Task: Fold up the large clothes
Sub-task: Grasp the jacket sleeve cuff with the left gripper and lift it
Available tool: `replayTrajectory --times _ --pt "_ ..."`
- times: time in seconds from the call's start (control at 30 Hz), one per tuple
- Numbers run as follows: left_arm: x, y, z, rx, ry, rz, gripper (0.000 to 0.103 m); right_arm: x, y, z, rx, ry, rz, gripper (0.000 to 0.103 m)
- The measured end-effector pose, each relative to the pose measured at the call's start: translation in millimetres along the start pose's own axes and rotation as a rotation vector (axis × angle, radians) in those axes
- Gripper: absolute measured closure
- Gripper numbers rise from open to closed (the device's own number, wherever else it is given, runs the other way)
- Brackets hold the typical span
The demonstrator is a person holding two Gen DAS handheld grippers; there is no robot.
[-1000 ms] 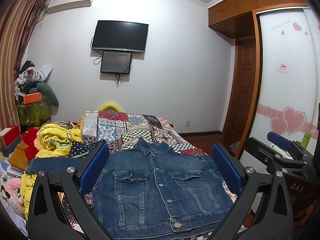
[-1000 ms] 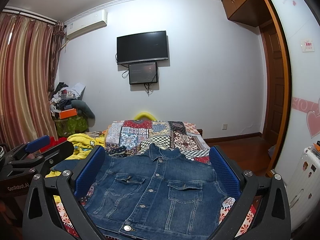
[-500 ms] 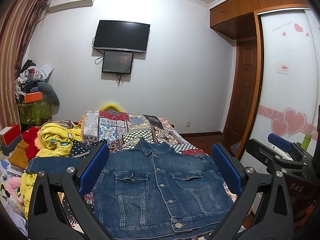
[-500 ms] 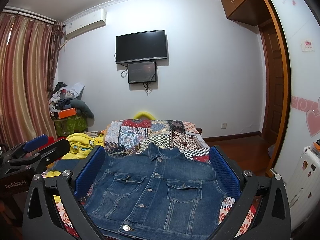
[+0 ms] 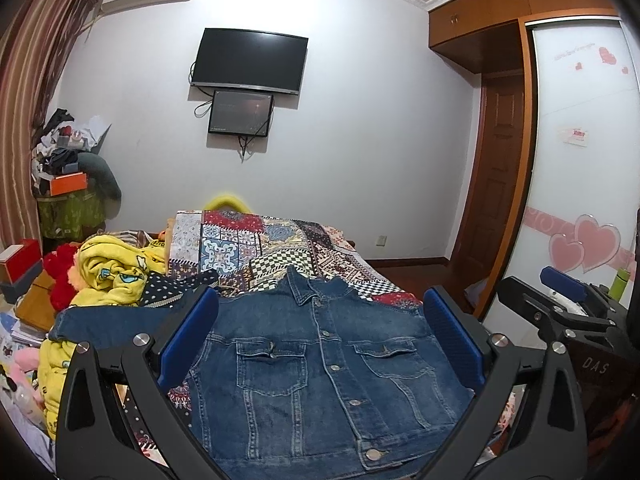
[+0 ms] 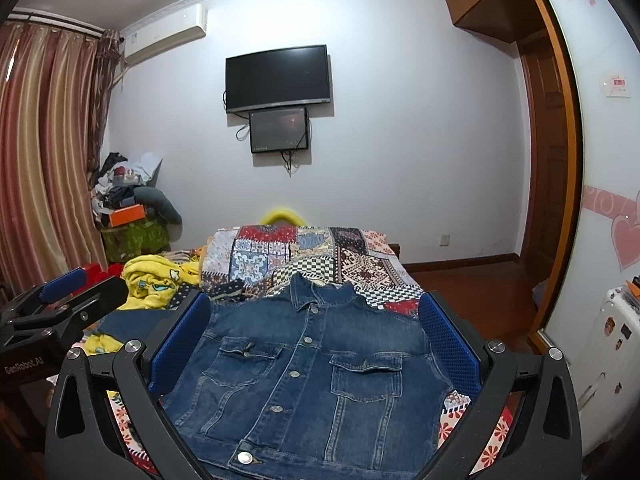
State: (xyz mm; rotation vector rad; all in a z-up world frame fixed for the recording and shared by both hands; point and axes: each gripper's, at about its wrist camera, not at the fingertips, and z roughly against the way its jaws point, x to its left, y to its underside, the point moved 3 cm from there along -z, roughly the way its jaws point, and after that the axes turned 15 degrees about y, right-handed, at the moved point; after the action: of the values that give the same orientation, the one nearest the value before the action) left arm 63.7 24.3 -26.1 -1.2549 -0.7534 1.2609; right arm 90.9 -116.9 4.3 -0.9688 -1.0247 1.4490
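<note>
Above denim jacket (image 5: 320, 364) on bed, both grippers level, jaws wide, empty

Even, cool indoor light fills both views; the wall (image 5: 380, 128) glows brightest, fisheye bending curves the edges, black vignette corners.

Faded blue denim jacket (image 5: 320, 364) with metal buttons lies on a matt patchwork cloth bedspread (image 5: 256, 240).

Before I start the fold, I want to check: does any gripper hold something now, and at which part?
Nothing is held. The left gripper and the right gripper are both open, above the denim jacket, which lies flat on the bed.
</note>
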Motion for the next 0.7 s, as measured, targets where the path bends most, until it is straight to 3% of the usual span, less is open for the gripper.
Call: replayTrajectory --times 0.2,0.43,0.57,0.7 --pt "43.3 0.4 -21.9 0.036 -0.065 0.034 0.0 6.7 0.8 -32.8 0.044 0.0 0.024 0.0" --pt "129.6 15.5 -57.5 0.116 -0.17 0.134 0.0 18.8 12.4 -90.5 0.134 -0.011 0.044 0.0" --pt "199.0 40.3 -73.6 0.173 -0.229 0.23 0.0 23.9 30.9 -135.4 0.257 -0.044 0.037 0.0" --pt "264.4 75.4 -76.1 0.242 -0.302 0.318 0.0 30.2 55.7 -178.0 0.371 -0.023 0.058 0.0"
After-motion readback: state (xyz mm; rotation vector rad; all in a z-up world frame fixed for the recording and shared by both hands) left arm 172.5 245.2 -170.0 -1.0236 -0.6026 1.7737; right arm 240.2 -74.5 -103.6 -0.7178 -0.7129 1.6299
